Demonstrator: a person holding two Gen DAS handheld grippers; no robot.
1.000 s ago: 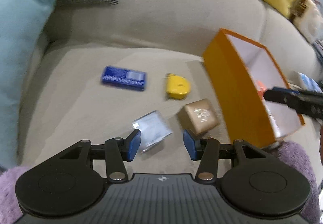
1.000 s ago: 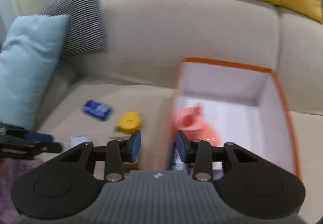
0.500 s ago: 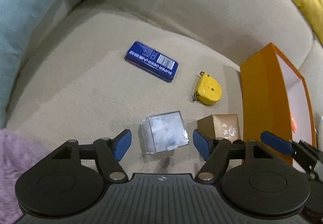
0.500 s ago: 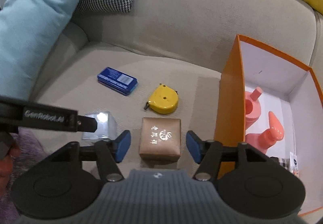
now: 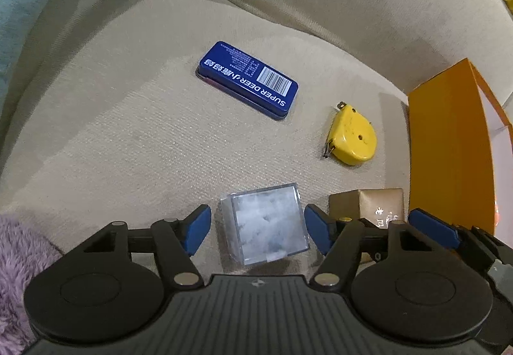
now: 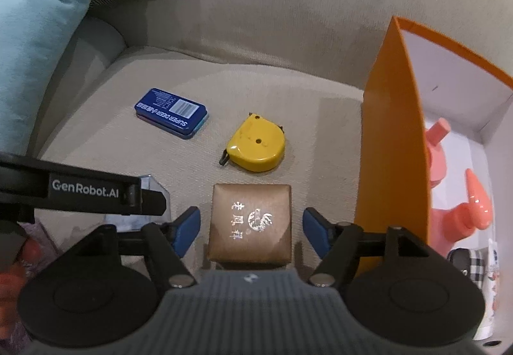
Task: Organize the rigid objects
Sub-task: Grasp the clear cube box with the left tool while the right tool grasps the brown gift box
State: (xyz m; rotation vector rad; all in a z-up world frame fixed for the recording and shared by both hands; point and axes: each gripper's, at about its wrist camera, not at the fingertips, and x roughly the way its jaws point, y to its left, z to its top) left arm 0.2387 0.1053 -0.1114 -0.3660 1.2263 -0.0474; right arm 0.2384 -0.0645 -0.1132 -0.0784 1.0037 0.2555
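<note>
Two boxes are lined up for pickup on the sofa seat (image 5: 128, 137). A clear box (image 5: 266, 223) sits between the blue pads of the left gripper (image 5: 258, 228), and a brown box (image 6: 251, 223) sits between those of the right gripper (image 6: 251, 228). Neither is gripped: gaps show on both sides of each box. The left jaws are closing a little, the right jaws are opening.

Farther back lie a blue tin (image 5: 247, 79) and a yellow tape (image 5: 352, 138), well apart from each other and untouched. An orange bin (image 6: 394, 137) stands just right of the brown box, with pink pieces (image 6: 461, 194) already inside.

The clear box looks like thin hard plastic with something pale in it. I judge it light, smooth and likely slippery (it could also crack under a hard squeeze), so the pads should meet its two flat side walls low down, squarely, with modest force. The brown box has a padded-looking top with silver print and seems stiffer and a bit heavier. Its left and right faces, which the pads already flank, are the natural hold. Its rounded top edges offer less purchase, so a grip below them seems safer.

The soft cushion may let either box tilt when one pad touches first. The two grippers sit just beside each other, so their inner fingers could clash on lifting.
</note>
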